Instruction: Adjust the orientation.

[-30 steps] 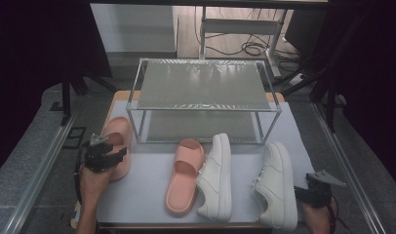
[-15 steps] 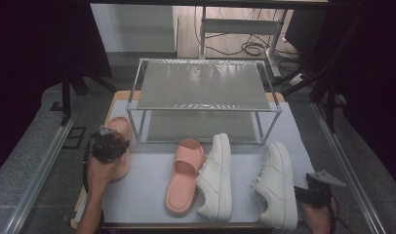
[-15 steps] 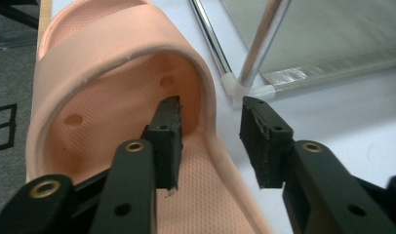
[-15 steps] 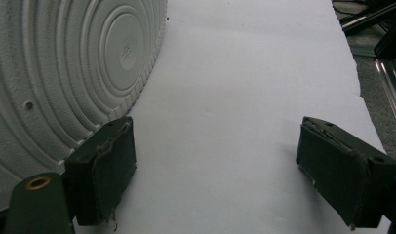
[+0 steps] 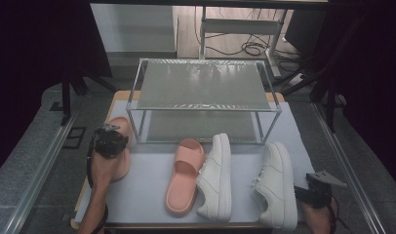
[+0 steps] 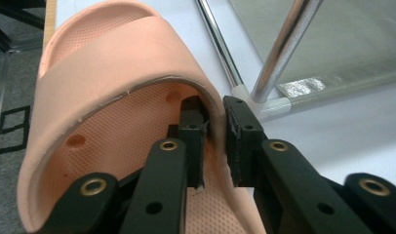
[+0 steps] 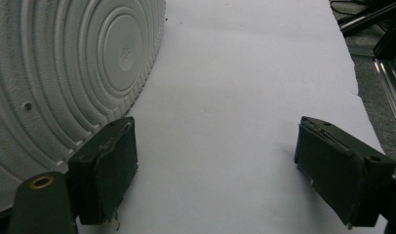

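Note:
A pink slipper (image 5: 121, 165) lies at the left of the white mat (image 5: 147, 180), next to the rack's left leg. My left gripper (image 5: 108, 142) sits over it. In the left gripper view its jaws (image 6: 214, 114) have just been closing and now pinch the right side of the slipper's strap (image 6: 113, 63), one pad inside and one outside. My right gripper (image 5: 313, 187) rests at the mat's front right, open, beside a white sneaker (image 5: 276, 185). Its ribbed sole (image 7: 64, 63) stands just left of the left pad, with nothing between the pads (image 7: 215, 146).
A two-shelf metal rack (image 5: 201, 85) stands at the back of the mat; its leg (image 6: 279, 53) is close to my left gripper. A second pink slipper (image 5: 185, 175) and a second white sneaker (image 5: 216, 175) lie side by side mid-mat. Cables trail on the floor behind.
My left gripper moved forward over the left pink slipper and closed its jaws onto the strap. The right gripper stayed where it was.

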### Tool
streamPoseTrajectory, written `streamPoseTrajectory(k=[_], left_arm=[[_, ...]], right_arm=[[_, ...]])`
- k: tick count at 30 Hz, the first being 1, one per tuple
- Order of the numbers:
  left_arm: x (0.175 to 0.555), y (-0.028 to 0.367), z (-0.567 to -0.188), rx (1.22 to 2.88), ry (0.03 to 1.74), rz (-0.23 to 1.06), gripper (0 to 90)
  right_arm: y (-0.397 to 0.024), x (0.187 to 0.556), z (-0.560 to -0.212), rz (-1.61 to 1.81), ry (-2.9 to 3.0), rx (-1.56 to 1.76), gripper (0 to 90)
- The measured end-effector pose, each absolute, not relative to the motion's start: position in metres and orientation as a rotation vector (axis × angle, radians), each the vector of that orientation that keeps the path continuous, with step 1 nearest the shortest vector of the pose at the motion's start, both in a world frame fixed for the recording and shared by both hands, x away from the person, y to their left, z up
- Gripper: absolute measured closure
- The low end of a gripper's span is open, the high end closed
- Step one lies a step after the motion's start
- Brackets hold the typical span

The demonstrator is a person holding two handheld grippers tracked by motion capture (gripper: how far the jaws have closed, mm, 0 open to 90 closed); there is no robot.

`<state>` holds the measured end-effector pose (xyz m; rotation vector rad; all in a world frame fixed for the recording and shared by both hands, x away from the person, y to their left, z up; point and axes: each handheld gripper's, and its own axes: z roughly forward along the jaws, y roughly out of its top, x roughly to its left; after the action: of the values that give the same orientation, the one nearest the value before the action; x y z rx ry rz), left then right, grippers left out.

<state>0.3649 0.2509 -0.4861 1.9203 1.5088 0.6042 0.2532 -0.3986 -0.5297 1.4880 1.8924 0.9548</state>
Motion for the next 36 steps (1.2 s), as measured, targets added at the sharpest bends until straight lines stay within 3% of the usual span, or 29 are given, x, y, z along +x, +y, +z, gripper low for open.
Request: streamPoseTrajectory(k=[9, 21, 28, 36], left_arm=[[0.359, 0.262, -0.481, 1.916, 1.503, 0.621, 85.2], [0.346, 0.274, -0.471, 1.916, 1.462, 0.616, 85.4], [0.332, 0.274, -0.463, 1.953, 1.414, 0.697, 84.5], [0.317, 0.280, -0.461, 1.942, 1.372, 0.665, 84.7]], right_arm=[[-0.399, 0.253, -0.530, 0.957, 1.883, 1.489, 16.8], [-0.399, 0.253, -0.530, 0.958, 1.880, 1.487, 17.4], [-0.399, 0.253, -0.530, 0.958, 1.879, 1.486, 17.5], [-0.399, 0.252, -0.530, 0.958, 1.883, 1.485, 17.5]])
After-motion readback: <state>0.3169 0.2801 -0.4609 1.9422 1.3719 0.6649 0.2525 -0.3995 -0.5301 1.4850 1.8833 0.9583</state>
